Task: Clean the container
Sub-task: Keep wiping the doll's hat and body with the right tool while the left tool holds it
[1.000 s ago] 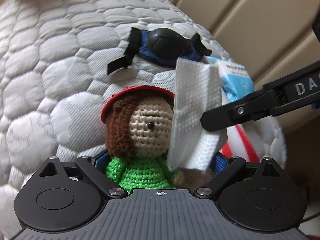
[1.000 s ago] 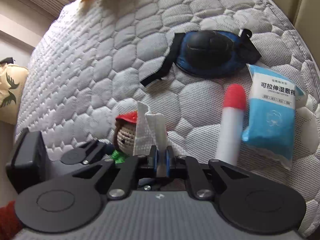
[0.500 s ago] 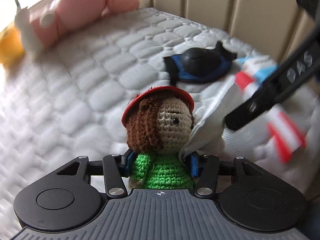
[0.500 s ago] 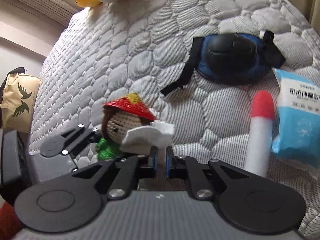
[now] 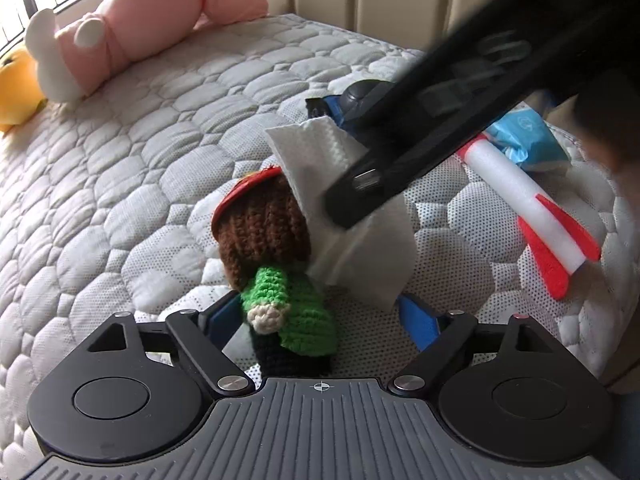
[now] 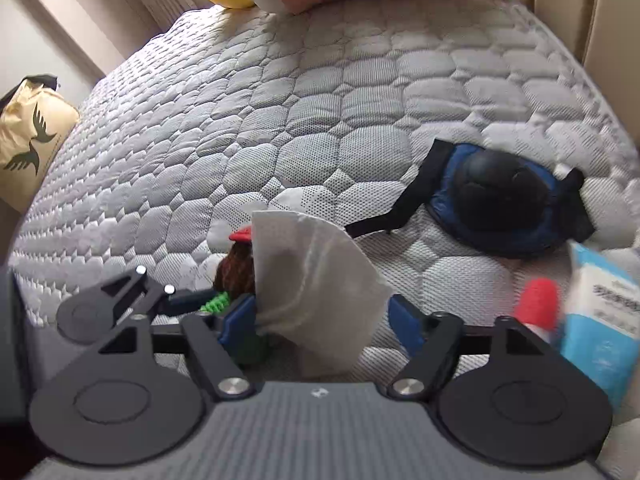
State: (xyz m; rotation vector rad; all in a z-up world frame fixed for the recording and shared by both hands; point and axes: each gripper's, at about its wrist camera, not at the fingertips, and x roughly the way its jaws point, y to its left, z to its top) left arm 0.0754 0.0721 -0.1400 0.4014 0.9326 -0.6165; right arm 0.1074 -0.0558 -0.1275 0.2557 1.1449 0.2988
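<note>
Crochet doll [image 5: 276, 264]: red hat, brown hair, green top, white tissue [image 5: 360, 248] draped on it; both claws spread wide, gripping nothing.

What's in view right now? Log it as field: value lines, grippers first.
left gripper: open, crochet doll between its fingers
right gripper: open, tissue between its fingers
tissue: draped against the crochet doll's head
surface: quilted mattress
nearby: foam rocket, blue packet, blue-black pad, pink plush
</note>
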